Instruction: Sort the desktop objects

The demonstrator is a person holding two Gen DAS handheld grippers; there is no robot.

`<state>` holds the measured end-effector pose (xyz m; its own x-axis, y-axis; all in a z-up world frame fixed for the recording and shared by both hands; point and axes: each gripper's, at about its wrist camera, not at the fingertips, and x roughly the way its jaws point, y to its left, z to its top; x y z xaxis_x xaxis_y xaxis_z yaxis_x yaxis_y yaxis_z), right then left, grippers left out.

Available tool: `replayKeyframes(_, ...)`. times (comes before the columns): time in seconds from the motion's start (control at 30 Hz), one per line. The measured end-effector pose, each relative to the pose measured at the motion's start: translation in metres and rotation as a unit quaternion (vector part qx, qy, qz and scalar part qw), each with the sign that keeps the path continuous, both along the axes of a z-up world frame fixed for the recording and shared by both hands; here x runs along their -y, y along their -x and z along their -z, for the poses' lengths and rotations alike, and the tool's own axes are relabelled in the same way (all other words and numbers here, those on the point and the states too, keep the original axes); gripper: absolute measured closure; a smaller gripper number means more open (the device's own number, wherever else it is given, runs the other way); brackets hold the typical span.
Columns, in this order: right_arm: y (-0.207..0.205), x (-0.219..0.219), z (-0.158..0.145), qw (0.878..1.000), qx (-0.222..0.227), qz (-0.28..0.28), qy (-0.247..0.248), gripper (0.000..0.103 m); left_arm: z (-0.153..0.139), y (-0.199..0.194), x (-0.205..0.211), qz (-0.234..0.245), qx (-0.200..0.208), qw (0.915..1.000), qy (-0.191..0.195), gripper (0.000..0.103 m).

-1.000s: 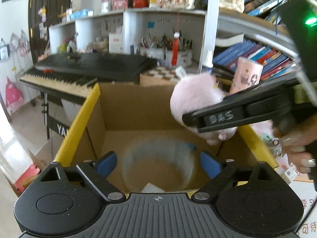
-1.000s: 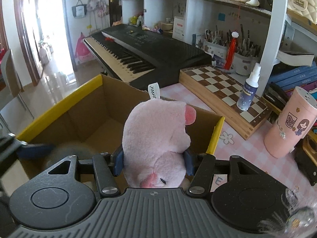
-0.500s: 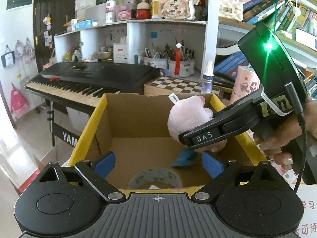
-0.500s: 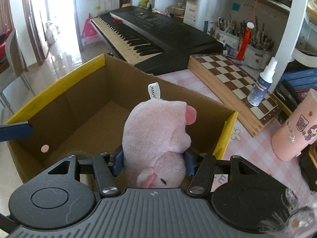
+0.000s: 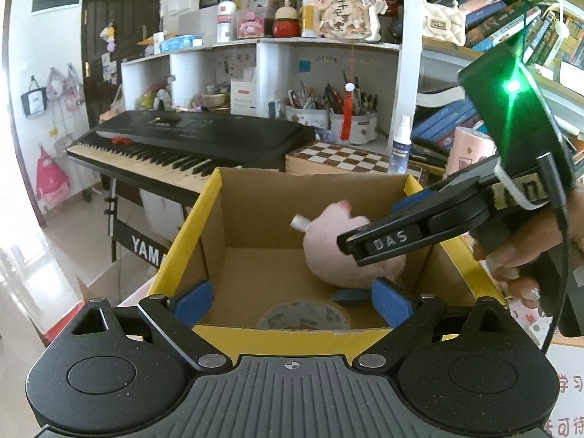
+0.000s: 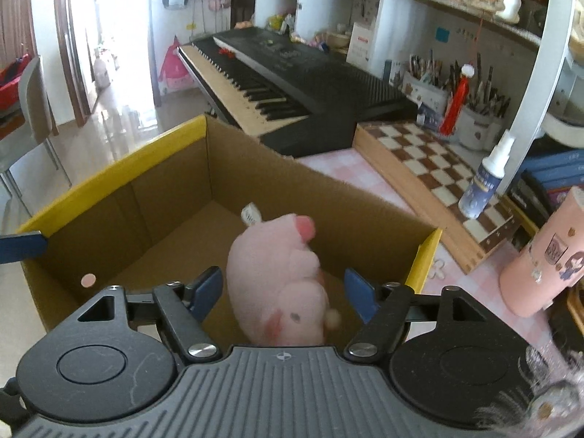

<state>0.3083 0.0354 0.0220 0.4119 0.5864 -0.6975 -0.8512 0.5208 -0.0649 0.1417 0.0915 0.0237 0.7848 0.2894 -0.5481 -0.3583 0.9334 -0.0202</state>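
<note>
Your right gripper [image 6: 283,288] is opening: its blue pads [image 6: 204,288] stand clear of the pink plush [image 6: 281,277] on both sides, so the toy sits between the jaws with nothing pressing on it. The plush is inside the cardboard box [image 6: 171,182], toward the box's right wall, with its white tag [image 6: 250,213] pointing to the far side. In the left wrist view the plush [image 5: 328,252] is partly hidden behind the right gripper's [image 5: 379,244] near finger, low in the box [image 5: 255,219]; whether it rests on the floor of the box you cannot tell from either view.

Your left gripper [image 5: 292,299] hangs at the near edge of the box with its jaws wide and nothing between them. Just past its pads, a roll of tape [image 5: 304,315] lies on the box floor against the near wall.

Your right hand [image 5: 525,252] grips the handle at the right of the box. Beyond the box stand a keyboard [image 6: 292,80], a chessboard [image 6: 430,168], a spray bottle [image 6: 485,182] on it, and a pink cup [image 6: 540,262] at the right.
</note>
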Motion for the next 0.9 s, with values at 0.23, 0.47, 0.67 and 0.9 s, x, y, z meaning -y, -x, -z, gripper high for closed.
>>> replayKeyframes(0.23,0.012,0.016,-0.021,0.999,0.022,0.019,-0.035,0.031,-0.005,0.009,-0.004,-0.01,0.013,0.9999,-0.001,0.007)
replayKeyframes(0.47,0.036,0.049,-0.045,0.993,0.034,0.073,-0.09,0.031,-0.016,0.021,-0.013,-0.032,0.03,0.9991,-0.002,0.007)
replayKeyframes(0.67,0.06,0.083,-0.056,0.982,0.03,0.136,-0.127,0.031,-0.026,0.036,-0.018,-0.038,0.051,0.998,0.001,0.007)
replayKeyframes(0.9,0.091,0.109,-0.06,0.966,0.039,0.203,-0.153,0.031,-0.033,0.057,-0.021,-0.034,0.064,0.9974,0.002,0.007)
